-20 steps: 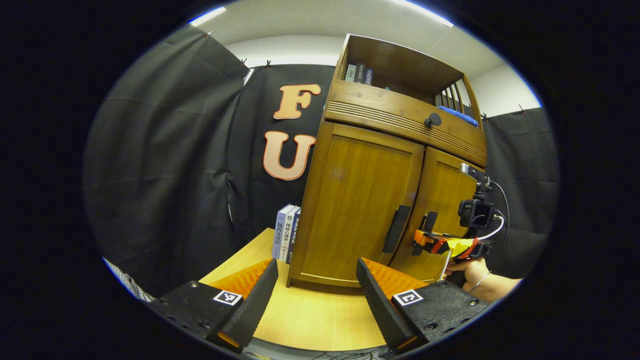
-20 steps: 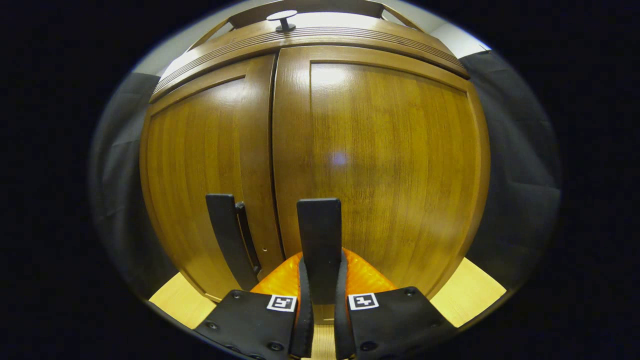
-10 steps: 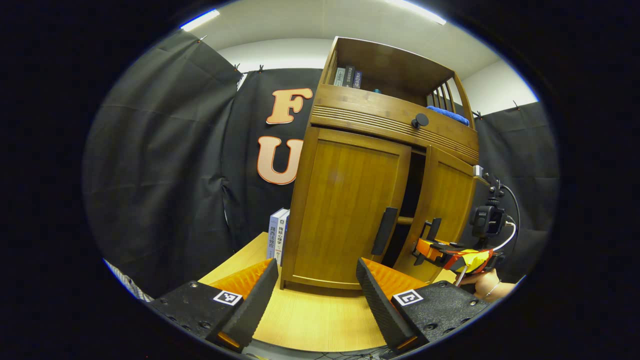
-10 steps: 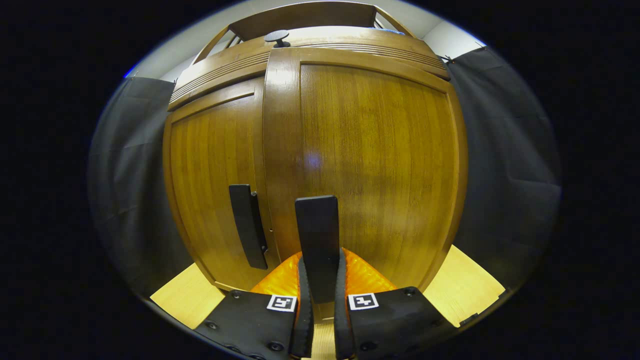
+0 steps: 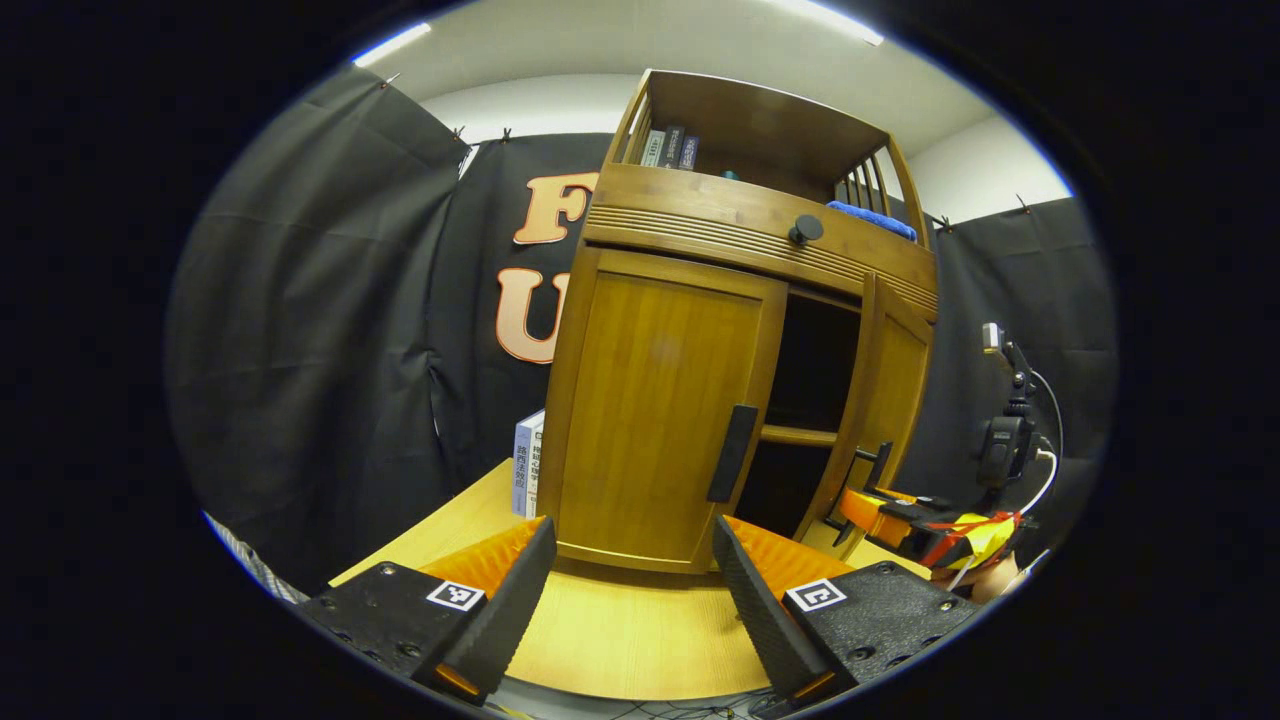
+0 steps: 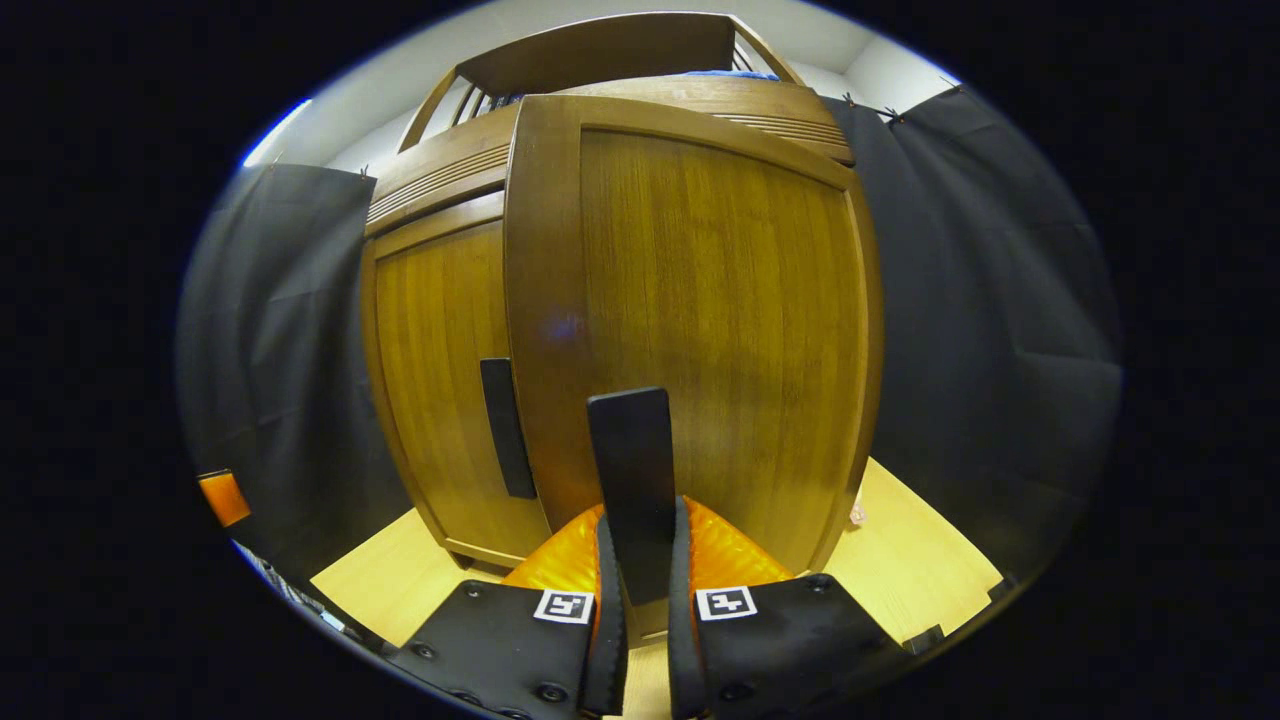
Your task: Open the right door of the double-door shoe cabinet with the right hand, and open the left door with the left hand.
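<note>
In the right gripper view my right gripper (image 6: 640, 610) is clenched on the black handle (image 6: 632, 490) of the right door (image 6: 700, 310), one finger pressing each side; the handle rises from between my jaws toward 12 o'clock. The door stands swung partly out from the cabinet (image 6: 430, 170). At 10 o'clock from that handle sits the left door (image 6: 440, 380), closed, with its own handle (image 6: 505, 428).

In the left gripper view my left gripper (image 5: 630, 600) hangs released, its fingers spread wide over the yellow table (image 5: 620, 640). The left door (image 5: 655, 410) lies at 12 o'clock beyond the jaws, well apart. Its handle (image 5: 732, 453) sits toward 1 o'clock. The right gripper (image 5: 870, 500) holds the right door's (image 5: 895, 390) handle at 3 o'clock, beside the dark opening (image 5: 805, 400).
</note>
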Demonstrator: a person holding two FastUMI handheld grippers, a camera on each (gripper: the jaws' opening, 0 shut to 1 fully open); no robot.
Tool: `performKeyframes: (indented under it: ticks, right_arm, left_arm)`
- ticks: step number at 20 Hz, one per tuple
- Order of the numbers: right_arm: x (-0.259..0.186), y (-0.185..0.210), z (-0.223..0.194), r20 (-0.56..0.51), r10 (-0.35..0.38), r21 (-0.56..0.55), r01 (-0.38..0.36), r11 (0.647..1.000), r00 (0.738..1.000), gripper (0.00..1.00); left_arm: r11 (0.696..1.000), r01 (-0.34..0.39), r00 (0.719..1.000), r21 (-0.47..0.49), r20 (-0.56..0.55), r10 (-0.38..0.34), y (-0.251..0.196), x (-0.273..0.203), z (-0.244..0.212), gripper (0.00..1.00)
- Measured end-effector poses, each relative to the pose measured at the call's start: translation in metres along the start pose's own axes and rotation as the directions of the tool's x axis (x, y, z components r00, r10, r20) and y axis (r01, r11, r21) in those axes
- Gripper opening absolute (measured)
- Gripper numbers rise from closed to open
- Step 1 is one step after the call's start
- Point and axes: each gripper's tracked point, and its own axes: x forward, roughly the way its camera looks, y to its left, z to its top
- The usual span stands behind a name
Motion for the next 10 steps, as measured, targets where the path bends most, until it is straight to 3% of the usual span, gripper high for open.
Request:
performKeyframes:
  ticks: [3,9,10]
  right_arm:
    - [-0.017,-0.010,-0.003,-0.010,0.017,0.014,-0.017,1.000,1.000,0.20]
    - [-0.042,-0.031,-0.006,-0.014,0.000,0.007,0.000,1.000,1.000,0.28]
    - [-0.048,-0.036,-0.006,-0.019,-0.008,0.018,0.009,1.000,1.000,0.24]
  left_arm:
    - [1.000,-0.002,1.000,0.007,0.009,0.002,-0.002,0.002,0.002,0.95]
    - [1.000,0.006,1.000,0.015,0.006,-0.006,-0.010,0.003,0.002,0.95]
    - [1.000,0.010,1.000,0.011,0.003,-0.010,-0.012,0.002,0.001,0.92]
